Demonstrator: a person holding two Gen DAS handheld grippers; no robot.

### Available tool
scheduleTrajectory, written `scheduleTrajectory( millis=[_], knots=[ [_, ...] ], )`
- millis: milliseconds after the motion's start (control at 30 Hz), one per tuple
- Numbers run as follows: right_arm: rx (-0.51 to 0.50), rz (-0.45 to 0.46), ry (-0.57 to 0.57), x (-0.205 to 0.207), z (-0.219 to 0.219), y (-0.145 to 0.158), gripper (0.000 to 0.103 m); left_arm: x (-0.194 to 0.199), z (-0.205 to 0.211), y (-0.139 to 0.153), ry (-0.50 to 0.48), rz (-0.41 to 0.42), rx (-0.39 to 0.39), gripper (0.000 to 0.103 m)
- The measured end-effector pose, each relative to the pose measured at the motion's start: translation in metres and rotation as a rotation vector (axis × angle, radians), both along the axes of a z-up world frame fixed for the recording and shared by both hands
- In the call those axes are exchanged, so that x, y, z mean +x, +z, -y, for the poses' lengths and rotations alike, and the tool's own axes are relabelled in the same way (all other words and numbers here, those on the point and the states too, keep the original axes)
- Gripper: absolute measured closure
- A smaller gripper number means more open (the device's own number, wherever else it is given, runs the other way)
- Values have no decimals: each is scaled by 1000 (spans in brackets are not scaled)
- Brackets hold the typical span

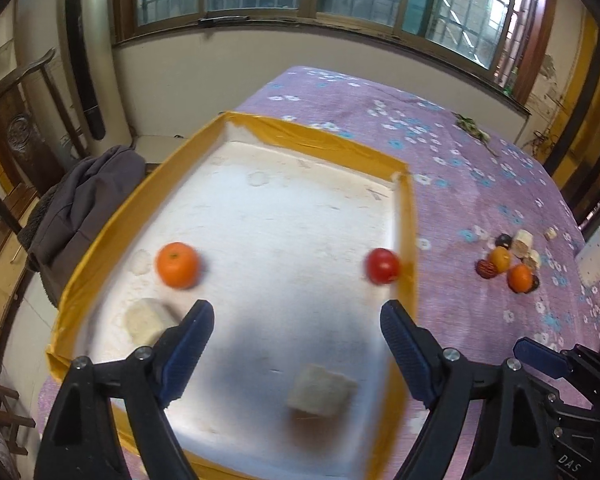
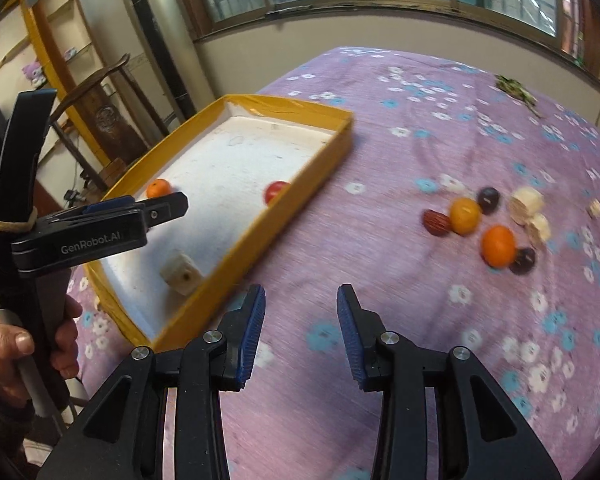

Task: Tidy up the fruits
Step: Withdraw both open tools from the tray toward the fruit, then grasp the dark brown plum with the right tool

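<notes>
The yellow-rimmed tray (image 1: 236, 216) sits on my worktop (image 2: 380, 128), which is covered by a purple flowered cloth. Inside the tray an orange (image 1: 178, 265) lies near its left wall, a red fruit (image 1: 382, 266) rests right against its right wall, and two pale blocks lie toward its near end: one (image 1: 146, 320) in the left corner, one (image 1: 322, 396) nearer the right wall. Well to the right of the tray, out on the cloth, the other fruits wait in a loose cluster (image 2: 488, 220): two orange ones, a dark red one, two dark purple ones, with pale blocks touching or just beside them. A dark jacket (image 1: 80, 208) hangs over a chair beyond the tray's left side.

My left tool (image 1: 296, 320) hangs above the tray's near end with its jaws spread wide and nothing between them. My right tool (image 2: 300, 332) hovers over bare cloth just right of the tray's near corner, jaws parted only modestly, empty and touching nothing. Nothing lies between it and the cluster.
</notes>
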State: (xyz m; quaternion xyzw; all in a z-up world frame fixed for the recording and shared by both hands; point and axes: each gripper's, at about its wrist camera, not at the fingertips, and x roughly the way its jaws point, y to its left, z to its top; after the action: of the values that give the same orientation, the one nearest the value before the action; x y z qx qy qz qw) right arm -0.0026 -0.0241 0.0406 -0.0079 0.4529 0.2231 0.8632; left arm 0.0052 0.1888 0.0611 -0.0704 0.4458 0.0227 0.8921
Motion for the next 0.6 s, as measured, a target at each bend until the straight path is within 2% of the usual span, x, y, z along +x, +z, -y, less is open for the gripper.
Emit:
scheduleTrajectory(
  millis=[367, 600],
  knots=[
    [27, -26, -212, -6, 103, -7, 66, 1, 103, -3, -192, -28, 19, 10],
    [35, -3, -274, 15, 145, -10, 66, 5, 141, -9, -255, -64, 67, 9]
  ],
)
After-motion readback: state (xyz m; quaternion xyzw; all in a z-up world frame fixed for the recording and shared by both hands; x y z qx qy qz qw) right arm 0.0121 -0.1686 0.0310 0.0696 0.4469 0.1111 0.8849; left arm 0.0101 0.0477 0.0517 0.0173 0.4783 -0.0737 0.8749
